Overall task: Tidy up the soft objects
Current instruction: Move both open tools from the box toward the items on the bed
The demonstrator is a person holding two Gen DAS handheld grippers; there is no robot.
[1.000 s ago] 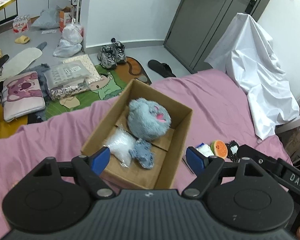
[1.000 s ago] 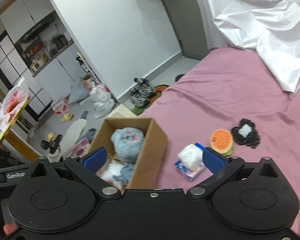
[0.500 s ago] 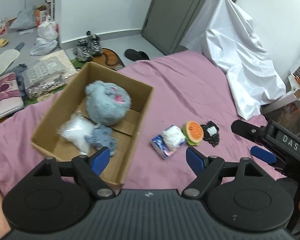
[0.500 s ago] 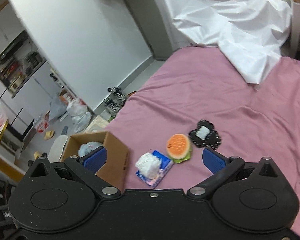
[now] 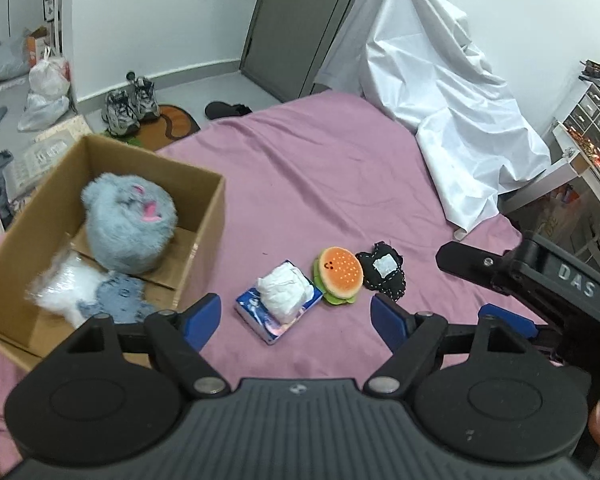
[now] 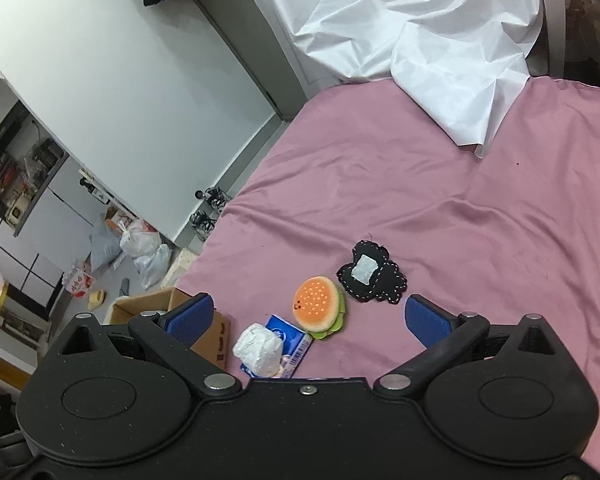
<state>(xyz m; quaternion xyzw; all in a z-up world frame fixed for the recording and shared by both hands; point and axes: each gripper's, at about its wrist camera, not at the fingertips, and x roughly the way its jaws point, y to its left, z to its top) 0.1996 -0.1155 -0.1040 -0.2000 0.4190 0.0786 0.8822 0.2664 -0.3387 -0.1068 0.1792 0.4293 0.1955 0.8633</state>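
A cardboard box (image 5: 204, 216) sits on the pink bed at the left and holds a fluffy blue plush (image 5: 128, 226), a white fluffy piece (image 5: 62, 286) and a small blue plush (image 5: 118, 304). On the bed lie a blue tissue pack with a white wad (image 5: 280, 300), a burger plush (image 5: 340, 274) and a black patch (image 5: 382, 274). They also show in the right wrist view: the tissue pack (image 6: 270, 346), the burger plush (image 6: 316, 306), the black patch (image 6: 370, 276). My left gripper (image 5: 296, 320) is open and empty above the tissue pack. My right gripper (image 6: 306, 316) is open and empty above the burger plush.
A white sheet (image 5: 440, 88) drapes over something at the bed's far right corner. Shoes (image 5: 130, 102), bags (image 5: 46, 88) and packages lie on the floor beyond the bed. A shelf unit (image 5: 592, 128) stands at the right. The right gripper's body (image 5: 540, 280) reaches in from the right.
Both grippers have swung to the right, away from the box and toward the tissue pack, burger plush and black patch. Both stay open and empty.
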